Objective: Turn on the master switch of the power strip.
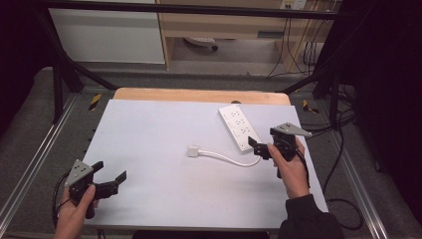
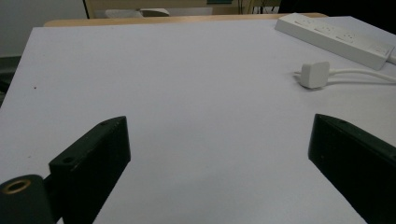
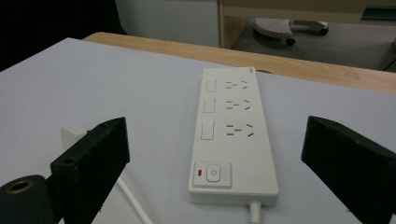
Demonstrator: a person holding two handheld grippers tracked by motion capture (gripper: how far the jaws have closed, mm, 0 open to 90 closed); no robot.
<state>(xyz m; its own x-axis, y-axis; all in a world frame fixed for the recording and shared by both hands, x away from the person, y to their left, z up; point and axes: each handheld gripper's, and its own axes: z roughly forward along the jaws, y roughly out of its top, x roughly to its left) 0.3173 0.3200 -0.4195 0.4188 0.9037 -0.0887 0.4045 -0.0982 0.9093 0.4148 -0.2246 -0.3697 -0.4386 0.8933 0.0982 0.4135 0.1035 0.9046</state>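
A white power strip (image 1: pixel 239 127) lies flat on the pale table (image 1: pixel 159 149), out toward two o'clock from the middle of the top, slanted so its far end points to about eleven o'clock. In the right gripper view the strip (image 3: pixel 233 135) shows three sockets in a row, each with a small switch beside it, and a main button with a red mark at the near end. A white cord (image 1: pixel 231 159) leaves that near end, curves toward nine o'clock and ends in a white plug (image 1: pixel 193 150) lying near the table's centre, well apart from the strip. In the left gripper view the plug (image 2: pixel 314 74) sits at about two o'clock, with the strip (image 2: pixel 334 39) beyond it.

The right gripper (image 1: pixel 260 148) is held just beside the strip's near end, its jaws spread wide and gripping nothing; whether a jaw tip touches the strip or cord I can't quite tell from above. In its own view the strip lies between and ahead of the two jaws. A hand (image 1: pixel 293 172) in a dark sleeve (image 1: pixel 308 219) holds it.

The left gripper (image 1: pixel 112 175) hangs at about seven o'clock near the table's front edge, jaws likewise wide apart and empty, over bare tabletop (image 2: pixel 187 93).

Beyond the table stands a wooden desk (image 1: pixel 224 22) with cables (image 1: pixel 293 45) hanging at its right.
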